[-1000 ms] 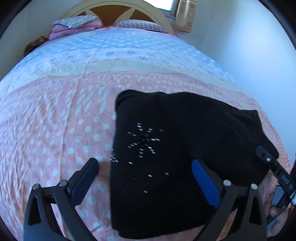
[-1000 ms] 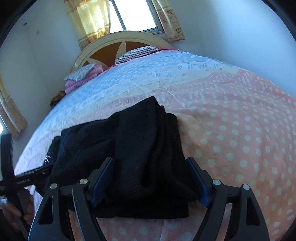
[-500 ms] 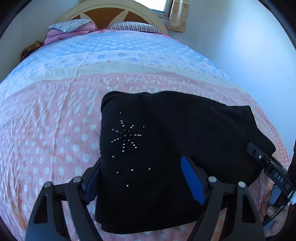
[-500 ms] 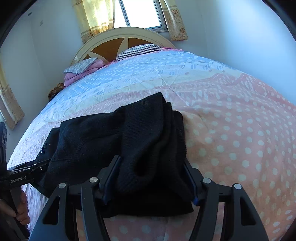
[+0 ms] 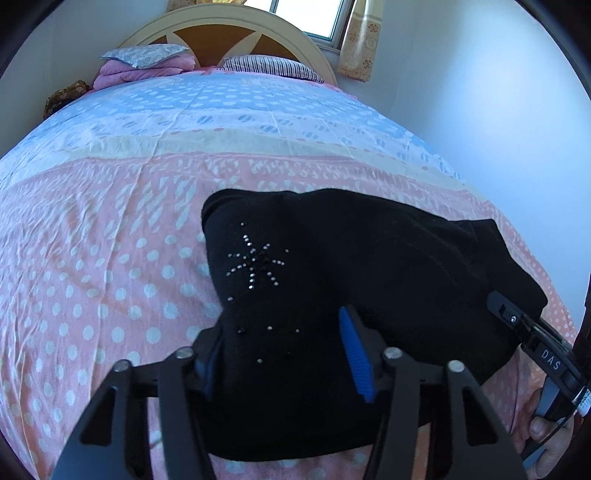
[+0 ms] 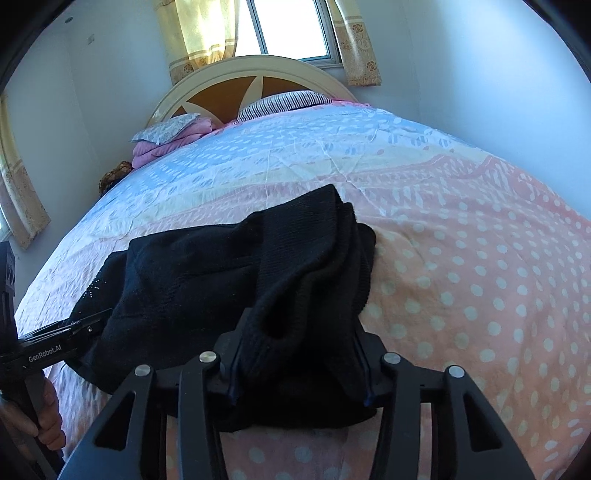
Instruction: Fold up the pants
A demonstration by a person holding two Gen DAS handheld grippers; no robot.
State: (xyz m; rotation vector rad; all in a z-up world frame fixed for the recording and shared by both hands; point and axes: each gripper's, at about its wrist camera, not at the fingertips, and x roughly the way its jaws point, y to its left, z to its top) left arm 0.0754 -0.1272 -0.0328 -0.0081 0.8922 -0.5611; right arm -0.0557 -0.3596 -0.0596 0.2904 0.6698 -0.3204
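On the near part of the bed, over the pink dotted stretch of the bedspread, the black pants lie folded into a thick bundle running across in front of me. My left gripper sits at the end with the star of small shiny studs; its jaws have just been closing, and the cloth is bunched up between them, with the blue pad on one side pressed against the fabric and the other pad mostly buried under it. I read that as a grip on the pants. My right gripper is at the other end, where the knit cuffs are stacked in layers; its jaws have also just been closing, and a fat fold of the pants fills the gap between them, both pads hard against it. In each wrist view the other gripper shows at the edge with my hand around its handle. Further off, the bedspread turns from pink to cream to blue. Up by the headboard there is a striped pillow and a pile of pink bedding. Behind it, a window with yellow curtains.
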